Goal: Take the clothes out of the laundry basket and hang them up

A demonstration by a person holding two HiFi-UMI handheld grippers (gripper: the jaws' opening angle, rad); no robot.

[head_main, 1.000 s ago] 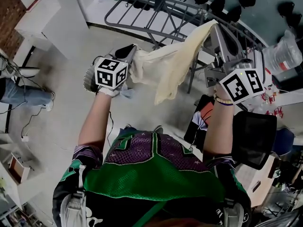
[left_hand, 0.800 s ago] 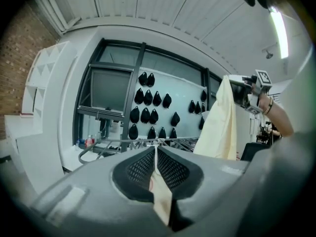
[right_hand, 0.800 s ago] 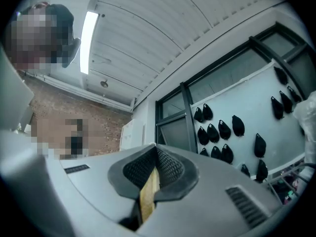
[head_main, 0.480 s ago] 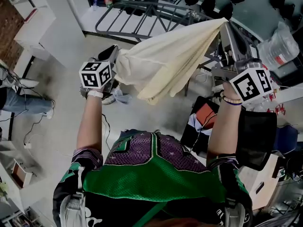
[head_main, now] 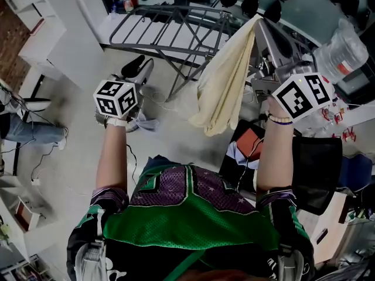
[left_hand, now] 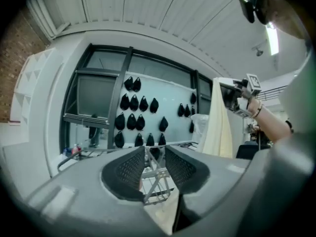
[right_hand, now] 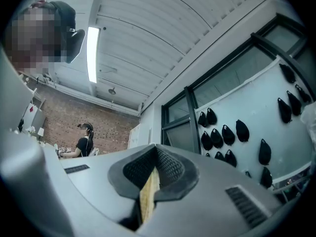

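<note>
A cream cloth (head_main: 225, 81) hangs straight down from my right gripper (head_main: 258, 23), which is raised at the upper right and shut on the cloth's top corner. In the right gripper view a strip of the cream cloth (right_hand: 148, 191) is pinched between the jaws of my right gripper (right_hand: 156, 161). My left gripper (head_main: 140, 69) is held up at the left, apart from the cloth. Its jaws are opening, and in the left gripper view my left gripper (left_hand: 154, 158) has nothing between them. There the cloth (left_hand: 220, 122) hangs off to the right.
A grey metal drying rack (head_main: 170, 31) stands ahead, between and beyond the two grippers. A dark basket with clothes (head_main: 249, 148) sits on the floor by my right side. White shelving (head_main: 47, 34) is at the left. A clear plastic bag (head_main: 343, 48) is at the right.
The left gripper has let go of the cloth and opened. The cloth, earlier stretched between both grippers, now hangs from the right gripper alone.
</note>
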